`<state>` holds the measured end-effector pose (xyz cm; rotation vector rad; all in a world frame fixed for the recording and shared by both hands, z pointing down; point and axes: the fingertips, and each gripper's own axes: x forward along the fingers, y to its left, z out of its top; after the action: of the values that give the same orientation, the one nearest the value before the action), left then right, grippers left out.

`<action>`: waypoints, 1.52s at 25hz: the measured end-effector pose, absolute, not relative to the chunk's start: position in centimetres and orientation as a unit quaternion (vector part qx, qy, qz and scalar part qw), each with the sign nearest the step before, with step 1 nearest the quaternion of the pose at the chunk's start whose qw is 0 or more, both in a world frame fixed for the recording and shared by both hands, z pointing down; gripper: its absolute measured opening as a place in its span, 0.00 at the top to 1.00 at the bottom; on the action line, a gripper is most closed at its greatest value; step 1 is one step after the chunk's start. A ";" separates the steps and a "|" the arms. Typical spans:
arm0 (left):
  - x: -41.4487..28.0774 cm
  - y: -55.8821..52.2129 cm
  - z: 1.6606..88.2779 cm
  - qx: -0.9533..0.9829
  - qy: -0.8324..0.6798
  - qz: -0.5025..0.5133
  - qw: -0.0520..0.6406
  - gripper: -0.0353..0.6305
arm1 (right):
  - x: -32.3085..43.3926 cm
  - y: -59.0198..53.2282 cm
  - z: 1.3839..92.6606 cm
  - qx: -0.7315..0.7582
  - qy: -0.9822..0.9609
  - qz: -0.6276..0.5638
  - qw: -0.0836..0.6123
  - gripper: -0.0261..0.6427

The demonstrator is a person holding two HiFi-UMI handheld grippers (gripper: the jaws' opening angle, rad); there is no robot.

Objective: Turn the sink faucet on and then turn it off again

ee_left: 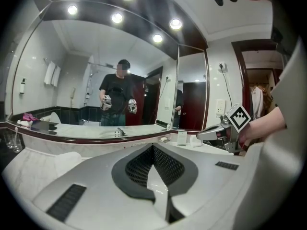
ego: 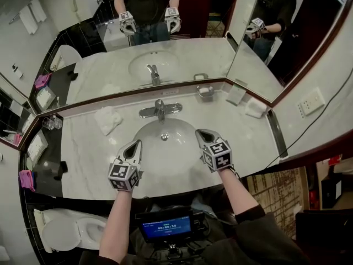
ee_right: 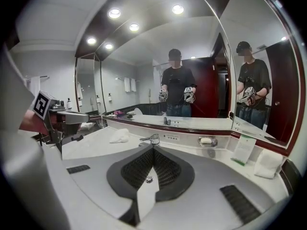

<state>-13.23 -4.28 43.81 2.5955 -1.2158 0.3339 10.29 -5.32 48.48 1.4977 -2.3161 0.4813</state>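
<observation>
The chrome faucet [ego: 160, 109] stands behind the white oval basin [ego: 165, 148] set in a marble counter. No water shows at its spout. My left gripper [ego: 134, 146] hovers over the basin's left rim and my right gripper [ego: 202, 134] over its right rim, both pointing toward the faucet and well short of it. Each is shut with nothing held. In the right gripper view the faucet [ee_right: 151, 139] sits just beyond the shut jaw tips [ee_right: 153, 148]. In the left gripper view my shut jaws [ee_left: 152, 146] hide the faucet, and the right gripper [ee_left: 225, 128] shows beside them.
A crumpled white cloth [ego: 107, 119] lies left of the faucet. A soap dish [ego: 206, 91], a card [ego: 236, 94] and a folded towel [ego: 256, 107] sit at the back right. Glasses [ego: 51, 123] stand at far left. Mirrors line the back and right walls. A toilet [ego: 71, 231] is below left.
</observation>
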 end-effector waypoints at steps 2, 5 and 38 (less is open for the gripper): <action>-12.9 -4.2 43.6 0.892 -0.416 0.113 0.135 0.95 | 10.4 -5.5 48.6 0.527 -0.815 0.171 0.172 0.93; -12.9 -4.6 43.3 0.890 -0.423 0.110 0.130 0.95 | 10.5 -5.7 48.9 0.523 -0.816 0.174 0.175 0.93; -8.2 -15.7 55.0 0.887 -0.360 0.279 -0.071 0.58 | 7.0 -11.3 53.5 0.492 -0.824 0.185 0.212 0.93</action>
<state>-8.23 -15.70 55.02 2.9224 -1.1855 0.9182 7.03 -11.26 53.47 1.3668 -2.2881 0.5125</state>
